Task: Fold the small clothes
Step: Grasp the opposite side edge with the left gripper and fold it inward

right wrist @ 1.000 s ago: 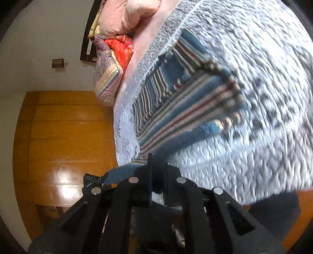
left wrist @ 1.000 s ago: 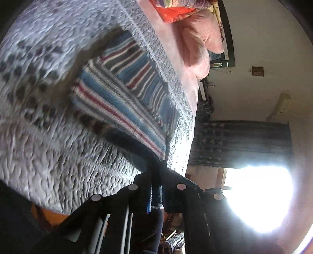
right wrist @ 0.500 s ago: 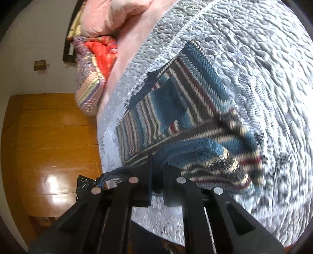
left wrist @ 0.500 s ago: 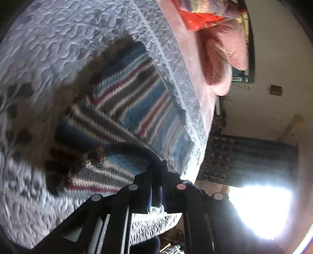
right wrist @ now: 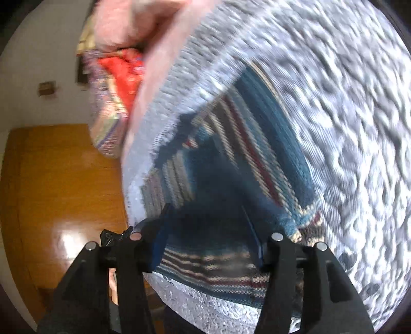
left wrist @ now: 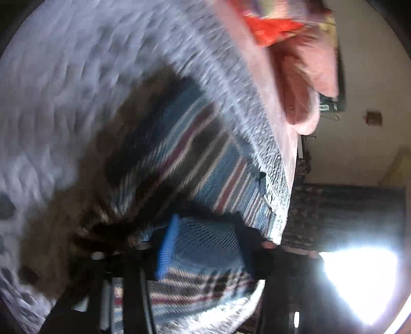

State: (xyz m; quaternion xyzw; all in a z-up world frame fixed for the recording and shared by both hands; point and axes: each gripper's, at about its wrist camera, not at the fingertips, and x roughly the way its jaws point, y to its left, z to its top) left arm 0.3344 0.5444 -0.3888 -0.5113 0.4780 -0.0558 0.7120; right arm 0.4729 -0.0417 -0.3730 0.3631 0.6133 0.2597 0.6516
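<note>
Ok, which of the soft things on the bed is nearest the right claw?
The blue striped knit garment, right at the open right claw; the pink pillow and red cushion sit at the bed's far end.

Knitted wool by the look of it: the striped sweater (right wrist: 257,164) shows a ribbed, matt weave in blue, cream and dark red, the stitches clear at its near edge (left wrist: 203,244). Under it, the bed cover (right wrist: 334,102) is quilted cloth, puffy and pebbled, pale grey, no shine at all. The pillow (left wrist: 308,77) is soft pink fabric, plain and dull. Beside it, the folded blanket (right wrist: 115,84) is brighter printed cloth in red, with a slight sheen. The right gripper (right wrist: 208,244) is matt black plastic with small round metal studs. The wooden cabinet (right wrist: 64,192) is polished wood, glossy, catching a white glare.
</note>
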